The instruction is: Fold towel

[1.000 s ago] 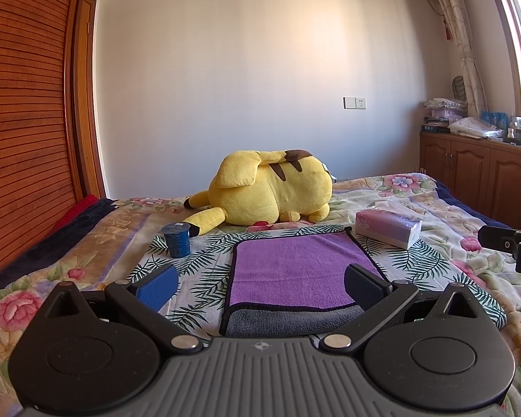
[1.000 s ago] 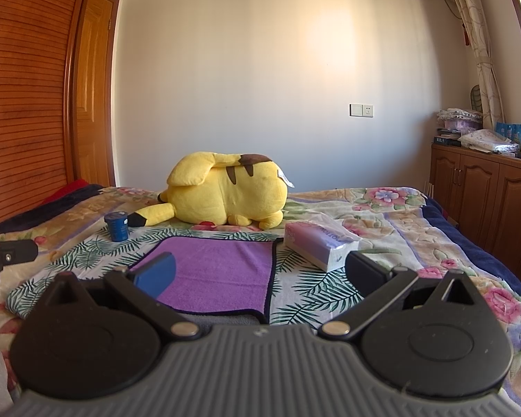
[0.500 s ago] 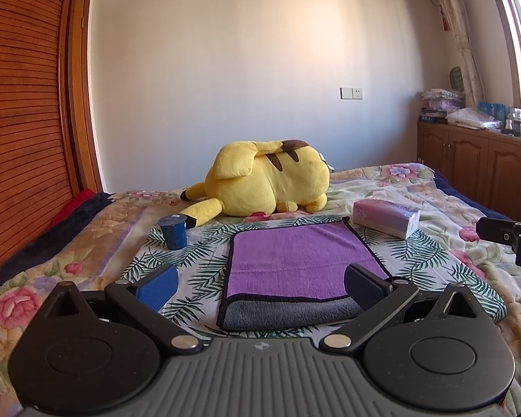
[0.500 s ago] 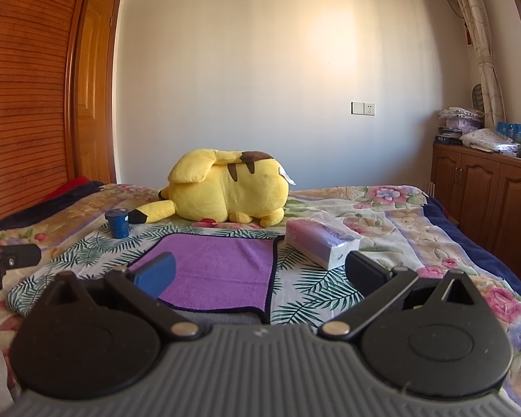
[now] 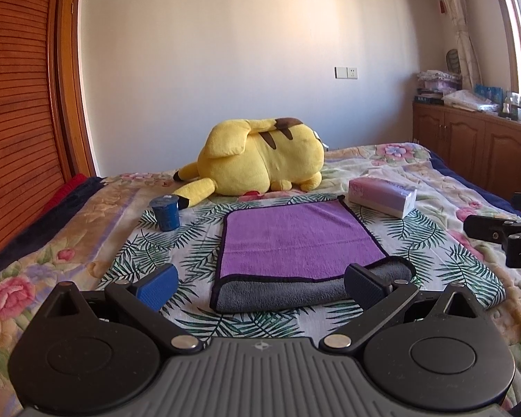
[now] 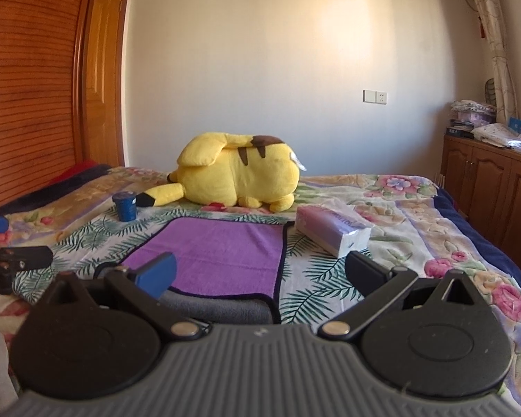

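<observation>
A purple towel (image 5: 302,239) with a grey underside lies folded flat on the leaf-print cloth on the bed; its grey folded edge faces me. It also shows in the right wrist view (image 6: 222,253). My left gripper (image 5: 260,283) is open and empty, just short of the towel's near edge. My right gripper (image 6: 260,272) is open and empty, over the towel's near right corner. The right gripper's tip shows at the right edge of the left wrist view (image 5: 503,232). The left gripper shows at the left edge of the right wrist view (image 6: 14,260).
A yellow plush toy (image 5: 260,160) lies behind the towel. A blue cup (image 5: 165,212) stands to the towel's left. A tissue pack (image 5: 382,194) lies at its right. Wooden cabinets (image 5: 476,149) stand to the right, a slatted wooden wardrobe (image 5: 21,121) to the left.
Both grippers have drawn back slightly and tilted down, so more of the towel's near grey edge shows. The towel has not moved. Both grippers stay open.
</observation>
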{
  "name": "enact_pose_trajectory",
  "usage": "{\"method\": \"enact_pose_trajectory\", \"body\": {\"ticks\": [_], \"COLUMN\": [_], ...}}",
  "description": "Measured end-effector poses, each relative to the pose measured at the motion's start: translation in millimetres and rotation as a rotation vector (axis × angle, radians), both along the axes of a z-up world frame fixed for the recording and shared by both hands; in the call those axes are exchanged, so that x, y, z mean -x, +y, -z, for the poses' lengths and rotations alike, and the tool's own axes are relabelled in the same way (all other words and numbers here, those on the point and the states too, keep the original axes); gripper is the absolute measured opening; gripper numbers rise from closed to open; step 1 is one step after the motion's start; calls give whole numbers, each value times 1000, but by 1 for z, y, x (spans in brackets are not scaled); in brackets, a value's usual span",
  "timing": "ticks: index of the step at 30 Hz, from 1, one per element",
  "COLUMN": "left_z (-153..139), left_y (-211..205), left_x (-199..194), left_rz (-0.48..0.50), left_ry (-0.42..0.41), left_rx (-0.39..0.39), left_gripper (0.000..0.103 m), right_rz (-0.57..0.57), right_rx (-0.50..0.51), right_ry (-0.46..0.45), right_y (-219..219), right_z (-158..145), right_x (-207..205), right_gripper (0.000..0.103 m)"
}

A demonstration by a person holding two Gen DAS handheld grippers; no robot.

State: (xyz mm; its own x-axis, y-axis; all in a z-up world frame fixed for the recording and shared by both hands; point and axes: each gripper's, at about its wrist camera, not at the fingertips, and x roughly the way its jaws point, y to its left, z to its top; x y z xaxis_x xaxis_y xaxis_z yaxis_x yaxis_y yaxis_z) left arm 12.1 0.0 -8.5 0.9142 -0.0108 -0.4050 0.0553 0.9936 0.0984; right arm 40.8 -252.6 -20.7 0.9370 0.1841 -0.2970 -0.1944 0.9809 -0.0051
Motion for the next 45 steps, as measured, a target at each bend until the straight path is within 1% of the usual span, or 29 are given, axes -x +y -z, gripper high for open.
{"method": "enact_pose_trajectory", "body": {"ticks": [4, 6, 7, 13, 24, 27, 31, 36, 45], "left_z": [3, 4, 5, 9, 13, 15, 17, 19, 26], "left_y": [0, 1, 1, 0, 1, 2, 4, 10, 20], "left_x": [-4, -6, -7, -13, -31, -38, -49, -61, -85], "left_rz": [-1, -1, -1, 16, 39, 46, 52, 51, 34], "left_ry": [26, 40, 45, 79, 100, 109, 121, 126, 151], "left_rx": [0, 3, 4, 10, 18, 14, 12, 20, 6], "left_gripper": [87, 87, 87, 87, 86, 85, 79, 77, 73], "right_rz": [-22, -37, -43, -57, -70, -73, -84, -97, -111], "right_rx": [19, 25, 27, 30, 31, 29, 31, 35, 38], "right_ry": [19, 31, 41, 76, 140, 160, 183, 199, 235], "right_y": [5, 6, 7, 8, 8, 8, 11, 11, 16], "right_z": [3, 4, 5, 8, 17, 19, 22, 27, 34], "right_x": [-4, -6, -8, -17, -39, -46, -55, -65, -83], "right_gripper": [101, 90, 86, 86, 84, 84, 83, 82, 80]}}
